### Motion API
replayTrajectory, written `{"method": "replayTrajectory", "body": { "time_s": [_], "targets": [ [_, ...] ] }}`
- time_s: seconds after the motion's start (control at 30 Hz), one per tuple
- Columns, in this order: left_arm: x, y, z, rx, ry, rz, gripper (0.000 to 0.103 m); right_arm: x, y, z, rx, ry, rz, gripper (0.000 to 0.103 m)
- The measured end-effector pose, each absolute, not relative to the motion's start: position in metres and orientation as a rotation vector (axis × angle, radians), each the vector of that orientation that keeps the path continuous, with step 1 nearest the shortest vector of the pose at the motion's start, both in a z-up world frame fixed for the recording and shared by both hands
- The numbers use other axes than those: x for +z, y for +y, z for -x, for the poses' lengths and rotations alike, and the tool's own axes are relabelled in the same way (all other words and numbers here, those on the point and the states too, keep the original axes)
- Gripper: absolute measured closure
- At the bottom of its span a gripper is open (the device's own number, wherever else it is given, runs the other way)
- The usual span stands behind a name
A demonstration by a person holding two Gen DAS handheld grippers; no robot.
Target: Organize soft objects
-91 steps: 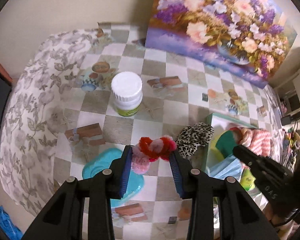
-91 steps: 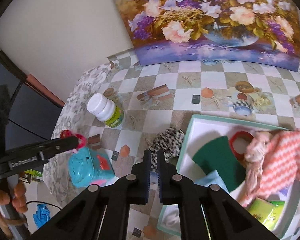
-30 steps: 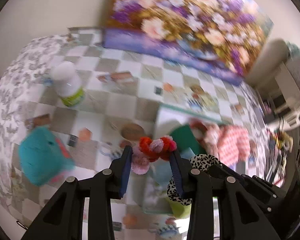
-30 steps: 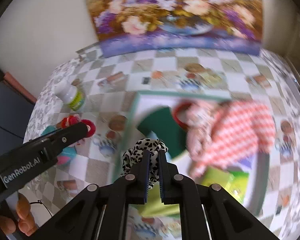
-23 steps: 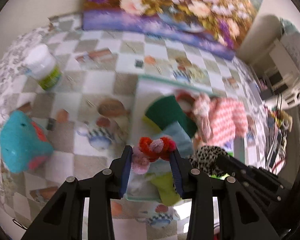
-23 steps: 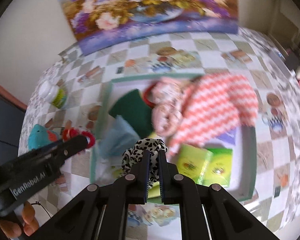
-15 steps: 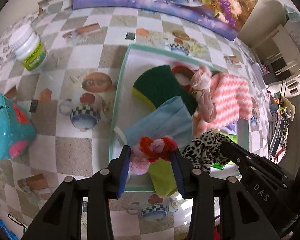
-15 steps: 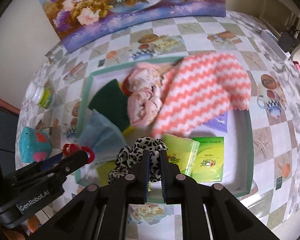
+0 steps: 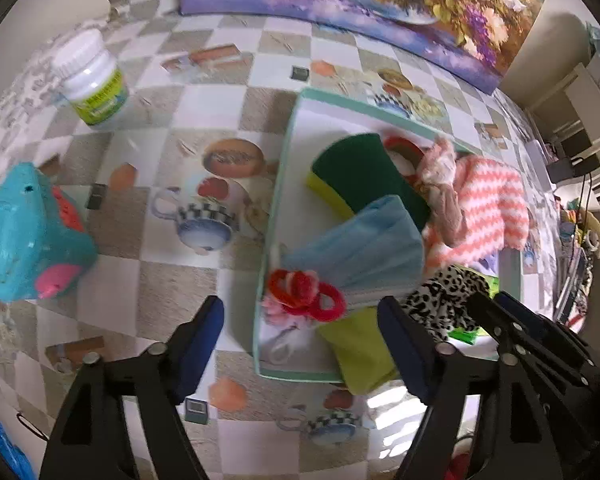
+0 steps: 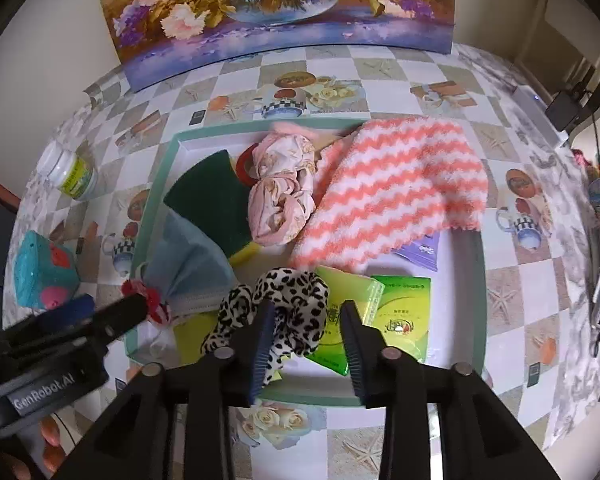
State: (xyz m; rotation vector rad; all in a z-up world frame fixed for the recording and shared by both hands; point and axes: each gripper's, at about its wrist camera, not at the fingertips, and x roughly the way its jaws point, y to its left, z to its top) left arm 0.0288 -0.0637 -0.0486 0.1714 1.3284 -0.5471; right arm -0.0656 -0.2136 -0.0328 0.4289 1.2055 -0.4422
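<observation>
A teal-rimmed tray [image 9: 278, 184] [image 10: 156, 196] holds soft things: a green sponge [image 10: 208, 200], a blue face mask [image 10: 192, 268], a pink cloth bundle [image 10: 280, 196] and a pink-and-white striped cloth [image 10: 388, 196]. My left gripper [image 9: 300, 328] is open; the red-and-pink scrunchie [image 9: 300, 292] lies free at the tray's near-left corner on the mask's edge. My right gripper [image 10: 306, 332] is open above the tray's front; the leopard scrunchie [image 10: 284, 296] rests in the tray against its left finger.
A white pill bottle [image 9: 92, 80] [image 10: 72, 176] and a teal toy [image 9: 24, 232] [image 10: 40, 276] stand on the checkered tablecloth left of the tray. Green packets [image 10: 380, 312] lie in the tray's front. A flower painting [image 10: 280, 12] leans against the wall behind.
Both grippers carried their scrunchies from the table to over the tray, then opened. The red-and-pink scrunchie and the leopard scrunchie now lie in the tray.
</observation>
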Motion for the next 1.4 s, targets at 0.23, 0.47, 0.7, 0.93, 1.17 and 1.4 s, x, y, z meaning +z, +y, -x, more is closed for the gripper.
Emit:
{"method": "replayTrajectory", "body": {
  "time_s": [0.23,0.47,0.7,0.93,1.17,1.4],
  "targets": [
    [-0.043,-0.045,-0.027,-0.491,1.268,-0.171,0.014,-0.025,-0.2,0.073,-0.452,1.179,-0.38,0.038],
    [-0.038,-0.03,-0.02,-0.453,1.222,-0.208,0.014,-0.024,-0.184,0.079,-0.449,1.174,-0.338,0.027],
    [-0.034,-0.018,-0.009,-0.42,1.176,-0.255,0.014,-0.022,-0.175,0.089,-0.454,1.156,-0.329,0.014],
    [-0.031,-0.004,-0.003,-0.362,1.136,-0.282,0.014,-0.019,-0.168,0.095,-0.454,1.136,-0.326,0.001],
    [-0.026,0.002,0.0,-0.325,1.112,-0.283,0.014,-0.018,-0.165,0.1,-0.458,1.126,-0.328,0.001],
    [-0.024,0.005,0.001,-0.304,1.103,-0.28,0.014,-0.016,-0.165,0.102,-0.461,1.121,-0.331,0.0]
  ]
}}
